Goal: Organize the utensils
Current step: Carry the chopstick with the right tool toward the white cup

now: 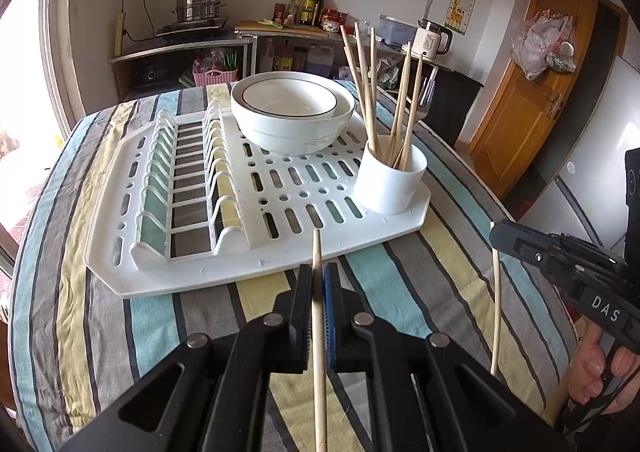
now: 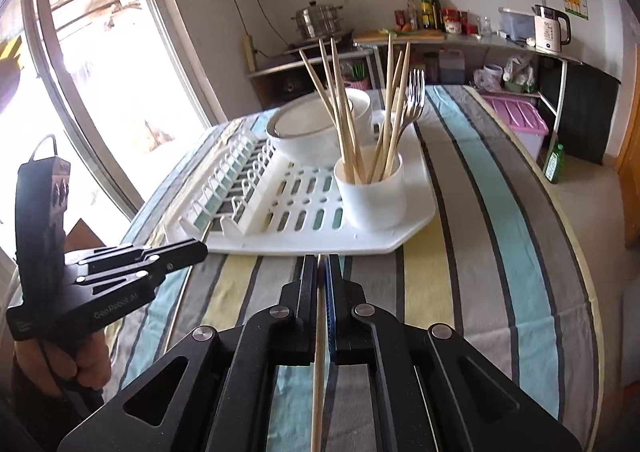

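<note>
My left gripper is clamped on one chopstick; my right gripper pinches another chopstick. The cup of chopsticks stands at one o'clock on the rack.

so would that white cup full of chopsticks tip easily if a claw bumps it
Probably yes: the white cup is short, while the chopsticks rise far above its rim and lean outward, making it top-heavy. It stands loose at the corner of the drying rack, so it might slide.

Both wrist views low, near, facing shared dish rack
</note>
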The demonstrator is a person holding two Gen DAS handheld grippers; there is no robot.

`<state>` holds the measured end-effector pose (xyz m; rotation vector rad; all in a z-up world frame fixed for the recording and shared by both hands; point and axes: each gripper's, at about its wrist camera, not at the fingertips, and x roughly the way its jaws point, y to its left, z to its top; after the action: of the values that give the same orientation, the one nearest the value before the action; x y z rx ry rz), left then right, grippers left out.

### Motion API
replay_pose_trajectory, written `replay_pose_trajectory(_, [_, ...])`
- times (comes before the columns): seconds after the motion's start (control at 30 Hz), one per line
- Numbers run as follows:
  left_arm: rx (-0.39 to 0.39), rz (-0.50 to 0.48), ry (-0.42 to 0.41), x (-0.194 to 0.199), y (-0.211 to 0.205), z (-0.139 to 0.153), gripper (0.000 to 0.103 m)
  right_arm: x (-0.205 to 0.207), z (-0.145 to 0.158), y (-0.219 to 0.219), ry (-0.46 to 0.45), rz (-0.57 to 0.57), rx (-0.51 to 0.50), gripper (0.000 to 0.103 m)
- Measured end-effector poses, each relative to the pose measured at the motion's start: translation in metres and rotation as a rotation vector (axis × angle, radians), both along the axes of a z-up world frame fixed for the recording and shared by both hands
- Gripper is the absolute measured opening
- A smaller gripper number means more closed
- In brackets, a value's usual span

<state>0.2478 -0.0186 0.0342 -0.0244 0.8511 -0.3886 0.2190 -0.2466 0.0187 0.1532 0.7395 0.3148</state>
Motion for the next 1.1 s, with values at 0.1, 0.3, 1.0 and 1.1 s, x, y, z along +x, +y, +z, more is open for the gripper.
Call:
replay_pose_trajectory(0.1, [-0.035,0.003,-0.027,0.001,-0.002,0.001,0.006,-0.001,0.004,-0.004,-0.057,0.005,0.028,0.003])
replay_pose_trajectory(0.3, [-0.104,0.004,-0.089,0.004,-0.004,0.004,0.006,-0.005,0.005,-0.008,-0.132,0.008,0.051,0.003])
replay_pose_trajectory(1.0, [-0.151,-0.013,-0.271,-0.02,-0.008,0.005,0.006,-0.024,0.014,-0.013,-0.26,0.002,0.052,0.003])
replay_pose_trajectory(1.1, [-0.15,-0.018,-0.29,-0.03,-0.007,0.009,0.006,-0.032,0.018,-0.014,-0.278,0.005,0.053,0.003])
